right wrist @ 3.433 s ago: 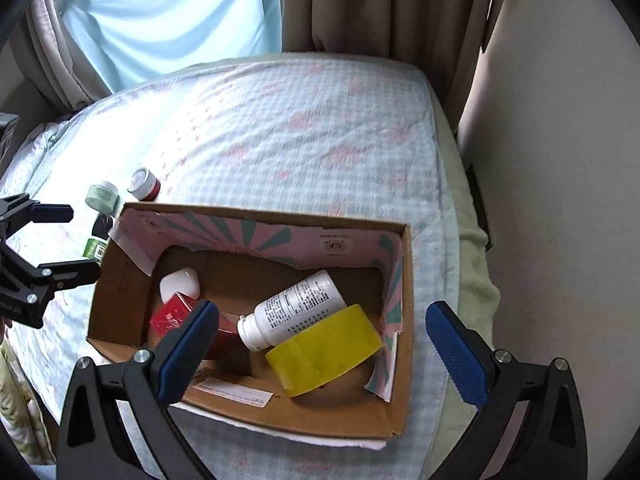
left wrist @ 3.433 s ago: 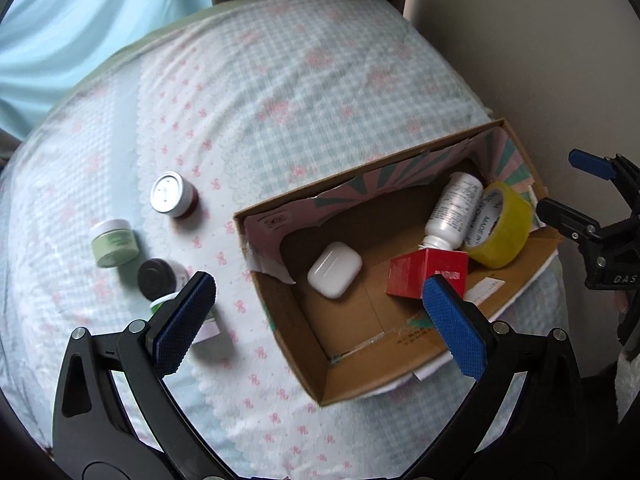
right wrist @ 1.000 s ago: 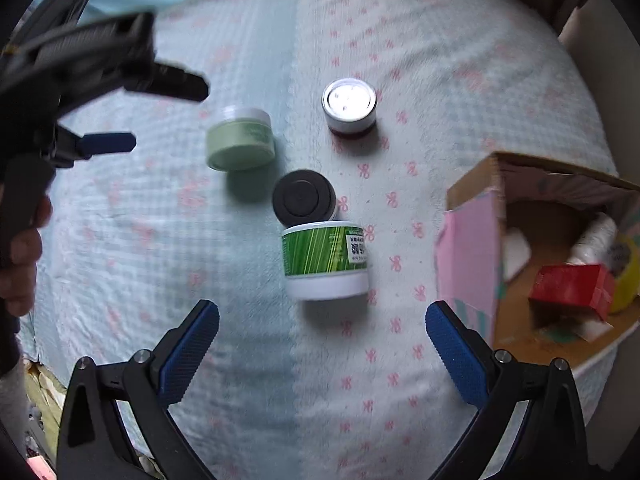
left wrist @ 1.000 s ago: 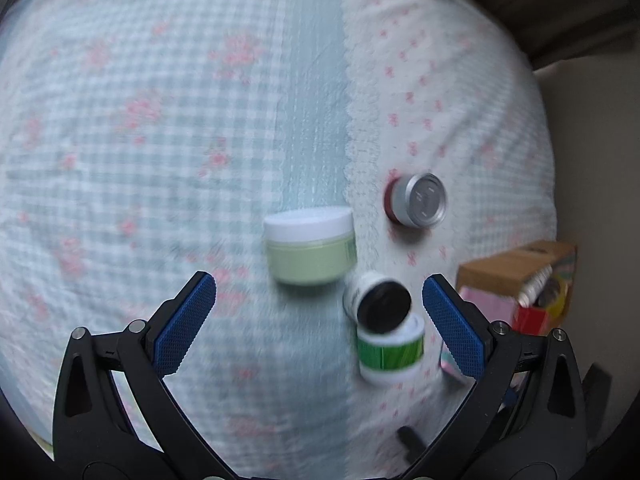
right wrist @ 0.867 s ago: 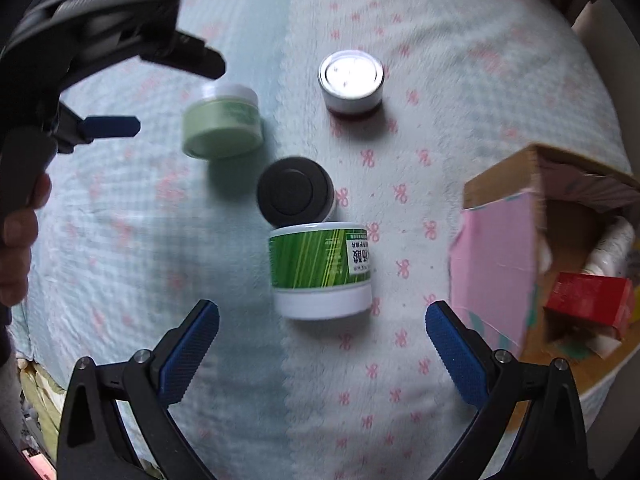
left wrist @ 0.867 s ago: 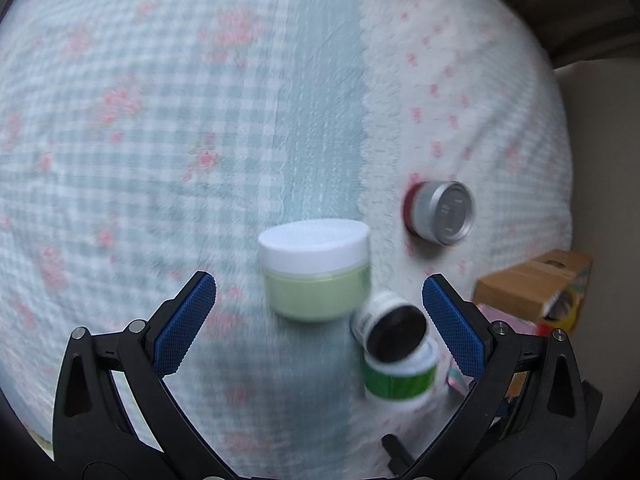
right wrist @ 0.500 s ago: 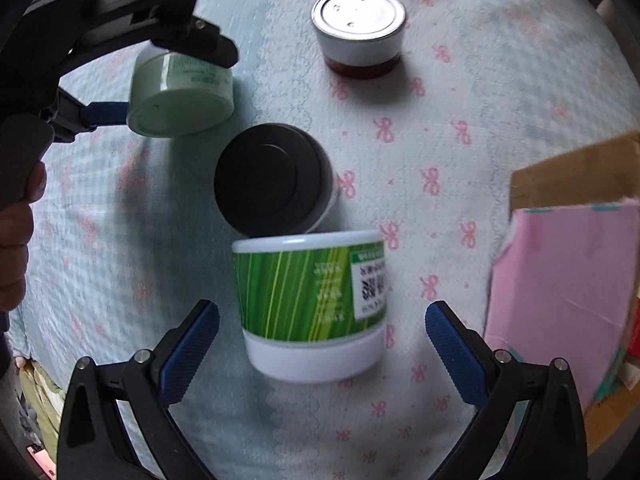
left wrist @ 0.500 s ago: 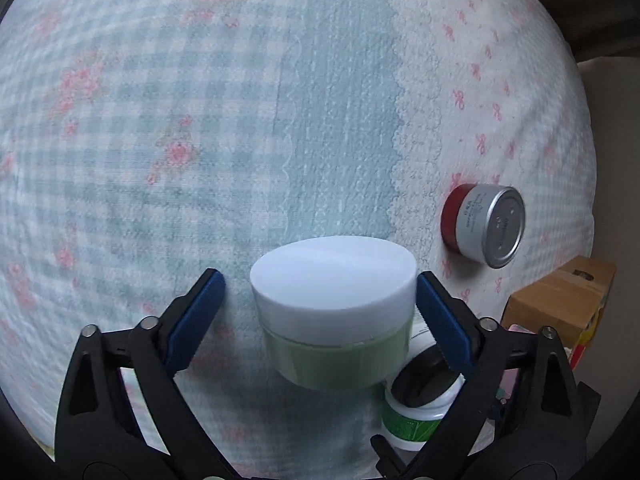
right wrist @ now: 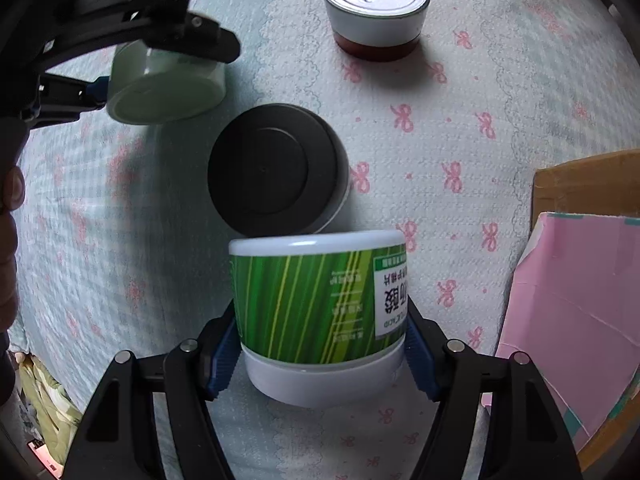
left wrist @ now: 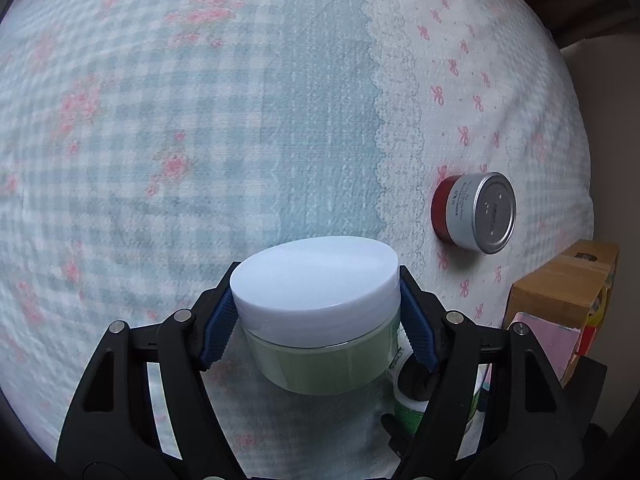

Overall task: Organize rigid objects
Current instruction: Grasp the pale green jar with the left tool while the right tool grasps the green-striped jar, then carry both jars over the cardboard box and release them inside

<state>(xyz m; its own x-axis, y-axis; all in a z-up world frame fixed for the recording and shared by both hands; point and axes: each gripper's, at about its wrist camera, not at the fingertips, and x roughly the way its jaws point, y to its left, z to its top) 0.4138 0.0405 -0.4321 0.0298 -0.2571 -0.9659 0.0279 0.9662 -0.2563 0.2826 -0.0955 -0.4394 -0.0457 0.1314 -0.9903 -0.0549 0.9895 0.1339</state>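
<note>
Pale green jar: my left claw (left wrist: 318, 322) is clenched on the round pale green jar with the flat white lid (left wrist: 320, 320), blue pads against opposite sides just below the lid. I took it there because the lid rim gives the pads a lip to catch under. In the right wrist view it looks tilted and possibly clear of the bed; I cannot tell for sure.

Green-striped tub: my right claw (right wrist: 322, 354) is clamped on the white plastic tub with the green striped label (right wrist: 320, 312), pads low on its body near the white end. It lies on its side, so I grip across the barrel to stop it rolling on the soft cover.

Black-lidded jar: the round jar with the black lid (right wrist: 276, 168) stands just beyond the tub, touching it or nearly so. I judge it comes next, once a claw is free.

Silver-lidded jar: the short dark red jar with the silver metal lid (right wrist: 376, 12) stands well apart, farther up the bed, untouched.

Cardboard box: the brown cardboard box with the pink-lined flap (right wrist: 576, 288) sits at the right edge of the bed, close to the tub. I judge it to be the place for both jars, which is why both are gripped at once.

Bed: the pale blue checked cover with pink bows (left wrist: 200, 120) carries everything; being soft, it lets things lean.

Risk: smooth round sides may slip if I tilt them much on the way over.
</note>
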